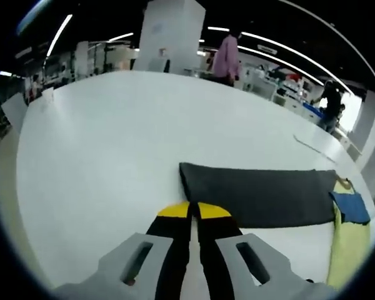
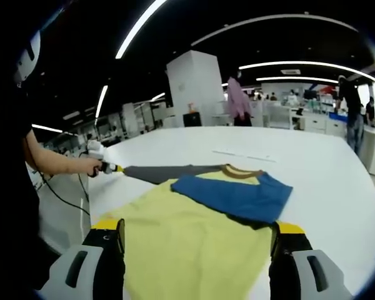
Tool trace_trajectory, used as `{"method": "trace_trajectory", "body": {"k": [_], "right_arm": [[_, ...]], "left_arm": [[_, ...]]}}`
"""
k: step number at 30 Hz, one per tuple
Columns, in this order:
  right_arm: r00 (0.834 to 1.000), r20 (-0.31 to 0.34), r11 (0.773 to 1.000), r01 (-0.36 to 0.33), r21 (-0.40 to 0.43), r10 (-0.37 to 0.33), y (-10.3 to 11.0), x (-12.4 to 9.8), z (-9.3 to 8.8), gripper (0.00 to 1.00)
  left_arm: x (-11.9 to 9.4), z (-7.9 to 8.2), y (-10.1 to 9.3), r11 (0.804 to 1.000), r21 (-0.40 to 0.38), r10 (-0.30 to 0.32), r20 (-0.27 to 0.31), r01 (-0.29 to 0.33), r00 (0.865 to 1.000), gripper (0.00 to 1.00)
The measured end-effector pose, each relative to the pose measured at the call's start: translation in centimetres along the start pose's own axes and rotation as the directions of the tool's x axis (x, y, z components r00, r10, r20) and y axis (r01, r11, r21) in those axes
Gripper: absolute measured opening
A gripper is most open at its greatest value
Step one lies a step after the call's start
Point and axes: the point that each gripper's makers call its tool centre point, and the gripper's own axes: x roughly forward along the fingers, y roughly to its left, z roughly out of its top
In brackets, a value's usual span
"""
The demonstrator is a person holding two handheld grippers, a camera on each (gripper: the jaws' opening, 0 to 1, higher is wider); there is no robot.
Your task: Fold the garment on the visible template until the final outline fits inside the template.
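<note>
Left gripper view: low over table [image 1: 100, 156], at grey sleeve [image 1: 256, 194] end. Right gripper view: close above hem, facing collar [image 2: 237, 170]; both share garment [image 2: 194, 244]

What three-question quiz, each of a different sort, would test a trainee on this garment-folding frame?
1. True or false: the right gripper is open over the yellow body of the garment.
2. Which sleeve lies folded across the garment? A) grey sleeve B) blue sleeve C) neither
3. Fill in: the left gripper sits at the end of the ___ sleeve.

Key: 1 true; 2 B; 3 grey.
</note>
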Motion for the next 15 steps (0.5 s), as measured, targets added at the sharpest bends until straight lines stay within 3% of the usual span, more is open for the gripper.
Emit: {"method": "trace_trajectory", "body": {"k": [8, 15], "right_arm": [[1.0, 0.011, 1.0, -0.018, -0.001, 0.018, 0.6, 0.1, 0.2, 0.97], [0.999, 0.016, 0.999, -0.032, -0.005, 0.032, 1.1, 0.1, 0.4, 0.98]], "left_arm": [[-0.4, 2.1, -2.9, 0.996, -0.009, -0.085, 0.044, 0.085, 0.995, 0.0], [-0.7, 3.8, -6.0, 0.985, 0.005, -0.17, 0.082, 0.17, 0.982, 0.0]]}}
